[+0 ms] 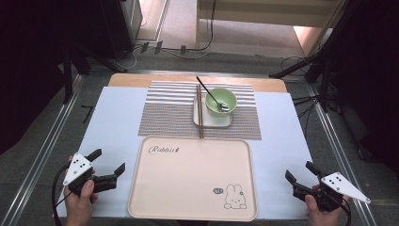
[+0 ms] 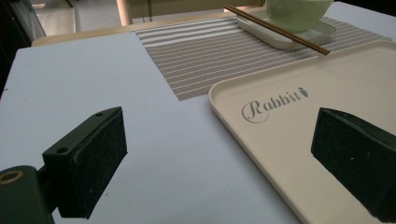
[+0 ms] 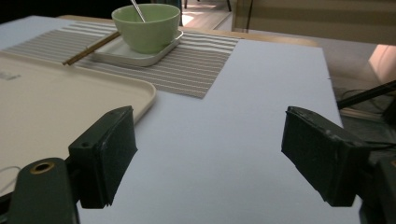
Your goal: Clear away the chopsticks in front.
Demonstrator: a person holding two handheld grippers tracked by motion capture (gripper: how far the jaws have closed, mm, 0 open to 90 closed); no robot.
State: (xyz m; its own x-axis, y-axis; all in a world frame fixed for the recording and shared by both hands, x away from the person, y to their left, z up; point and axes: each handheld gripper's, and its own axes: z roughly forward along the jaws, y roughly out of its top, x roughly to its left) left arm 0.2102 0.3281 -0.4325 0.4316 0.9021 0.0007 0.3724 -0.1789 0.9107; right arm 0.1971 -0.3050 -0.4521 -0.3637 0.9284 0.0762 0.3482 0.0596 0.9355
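- Flanking the cream rectangular plastic tray (image 1: 193, 181), the left gripper (image 1: 109, 165) and right gripper (image 1: 299, 171) gape, jaws released, grasping nothing.
- Pale green ceramic bowl (image 1: 221, 101) sits well ahead of both, between them.

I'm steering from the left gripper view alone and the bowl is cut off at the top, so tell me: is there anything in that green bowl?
Observer: Yes, a spoon stands in the bowl, its dark handle leaning toward the far left of the table.
Operator: Is the tray bare past my jaw?
Observer: It carries nothing; the tray has a rabbit drawing printed in its near right corner.
Operator: Where's the right gripper?
Observer: The right gripper is open, off the tray's right edge, over the white table.
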